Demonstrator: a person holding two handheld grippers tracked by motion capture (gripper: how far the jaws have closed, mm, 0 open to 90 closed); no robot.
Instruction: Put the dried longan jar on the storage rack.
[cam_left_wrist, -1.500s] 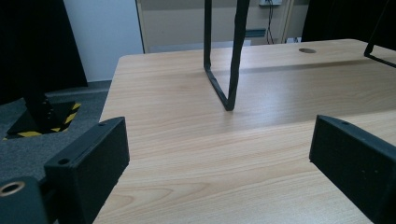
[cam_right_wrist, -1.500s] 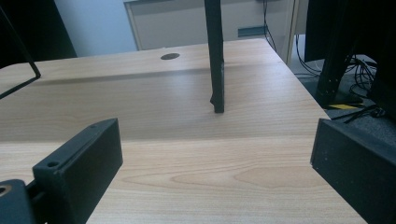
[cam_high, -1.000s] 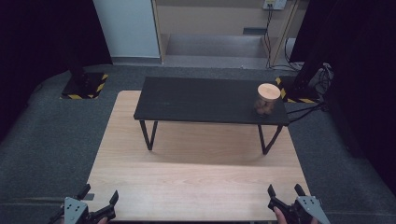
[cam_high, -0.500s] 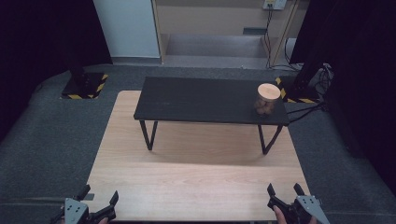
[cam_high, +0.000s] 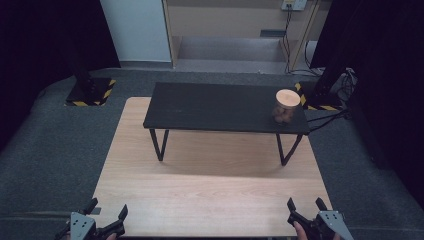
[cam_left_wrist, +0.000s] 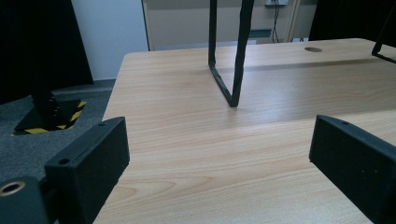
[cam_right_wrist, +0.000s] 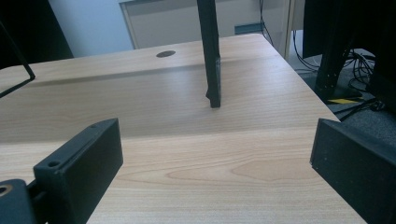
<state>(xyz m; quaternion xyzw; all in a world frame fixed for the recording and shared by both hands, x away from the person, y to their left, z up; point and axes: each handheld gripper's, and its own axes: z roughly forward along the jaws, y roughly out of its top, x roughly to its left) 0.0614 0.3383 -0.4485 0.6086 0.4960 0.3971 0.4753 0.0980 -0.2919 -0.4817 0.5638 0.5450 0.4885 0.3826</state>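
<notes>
A person stands at the near edge of a pale wooden table (cam_high: 210, 200), holding a two-jaw gripper in each hand. The left gripper (cam_high: 98, 226) sits at the near left corner of that table and the right gripper (cam_high: 311, 220) at the near right corner. Both have their black jaws spread wide with nothing between them, as the left gripper view (cam_left_wrist: 219, 154) and the right gripper view (cam_right_wrist: 219, 158) confirm.

On the wooden table stands a low black bench-like shelf with thin metal hairpin legs (cam_high: 220, 107). At the right end of this black shelf, near its front edge, rests a small clear round jar with a tan wooden lid (cam_high: 286, 106), holding brownish lumps that are too small to identify. It stands upright, so its long axis is vertical.

From the grippers, the jar lies forward, well apart, and raised on the shelf. It sits almost straight ahead of the right gripper, only slightly toward the shelf's middle, while the left gripper is far off diagonally. The right hand looks the better placed to reach it, moving forward and upward over the shelf's front edge.
</notes>
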